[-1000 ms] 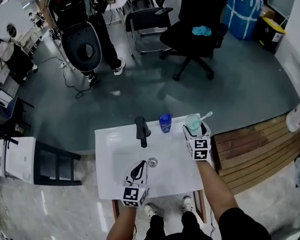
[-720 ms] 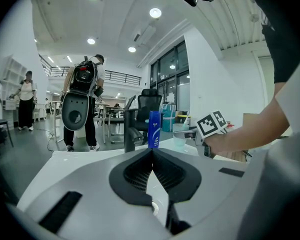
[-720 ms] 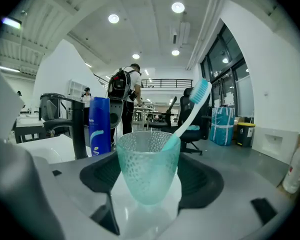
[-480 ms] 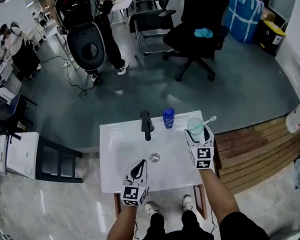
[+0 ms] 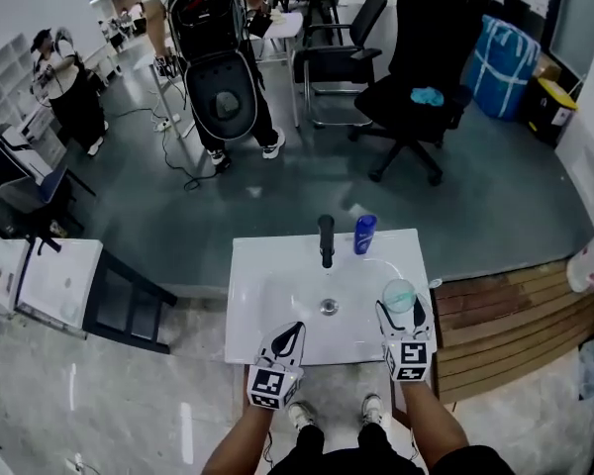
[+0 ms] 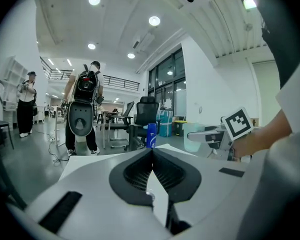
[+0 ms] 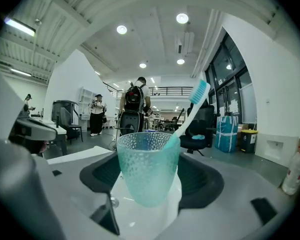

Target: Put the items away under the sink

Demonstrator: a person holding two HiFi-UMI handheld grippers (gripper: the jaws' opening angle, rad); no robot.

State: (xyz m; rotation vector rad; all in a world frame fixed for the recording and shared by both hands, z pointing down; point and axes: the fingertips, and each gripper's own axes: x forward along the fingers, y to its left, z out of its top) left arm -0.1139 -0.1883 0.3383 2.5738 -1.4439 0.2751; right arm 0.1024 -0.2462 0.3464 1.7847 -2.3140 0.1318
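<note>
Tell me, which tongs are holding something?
The right tongs: they grip a see-through turquoise plastic cup with a turquoise-and-white toothbrush standing inside. The left tongs are shut with nothing between them.

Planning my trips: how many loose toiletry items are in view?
3: the blue bottle stands on the sink's back edge, right of the tap; the teal cup is held in the right gripper; the toothbrush stands in that cup.
</note>
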